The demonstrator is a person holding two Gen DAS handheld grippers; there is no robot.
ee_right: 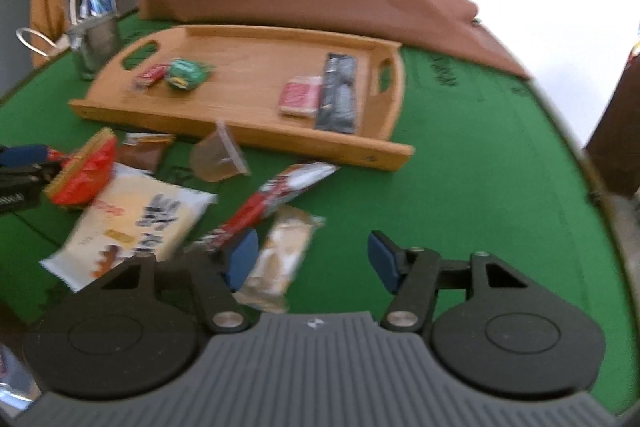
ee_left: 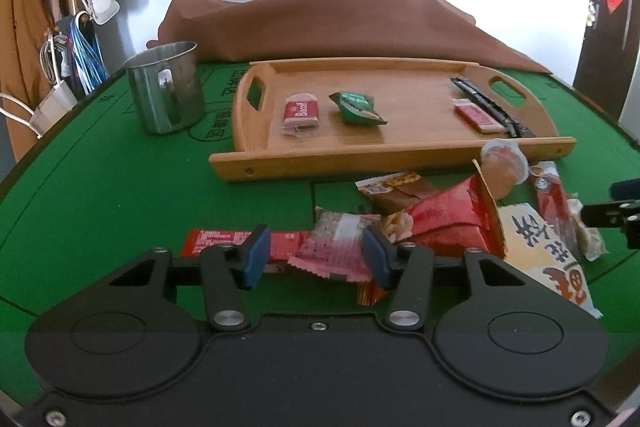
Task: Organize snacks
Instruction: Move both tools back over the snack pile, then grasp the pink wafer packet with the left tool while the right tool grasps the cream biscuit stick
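Left gripper (ee_left: 316,251), lowermost in the left wrist view: jaws part-open around a pink wrapper (ee_left: 334,247). The blue pads flank the wrapper; whether they press on it cannot be told. A red bar (ee_left: 224,241) lies behind the left pad. Right gripper (ee_right: 312,259), lowermost in the right wrist view: jaws wide apart over the green table (ee_right: 480,163), with a tan wrapper (ee_right: 286,251) just inside the left pad and bare felt before the right one.

Brown cloth (ee_left: 340,23), upper centre, lies behind the wooden tray (ee_left: 392,157). The tray holds a Biscoff pack (ee_left: 300,113), a green pack (ee_left: 356,107), a pink pack (ee_left: 478,117) and a black pack (ee_left: 492,107).

Loose snacks lie in front of the tray, at centre right in the left view and centre left in the right view: white bag (ee_right: 136,223), red bag (ee_left: 448,215), brown bar (ee_left: 396,189), jelly cup (ee_left: 504,163), red-and-white stick (ee_right: 272,195).

Left view only: the steel mug (ee_left: 166,89), sharp, at centre left, and the print on the packs. The right view is blurred, though it shows the tan wrapper whole and more felt at right.

Each view catches the other gripper at its frame edge.
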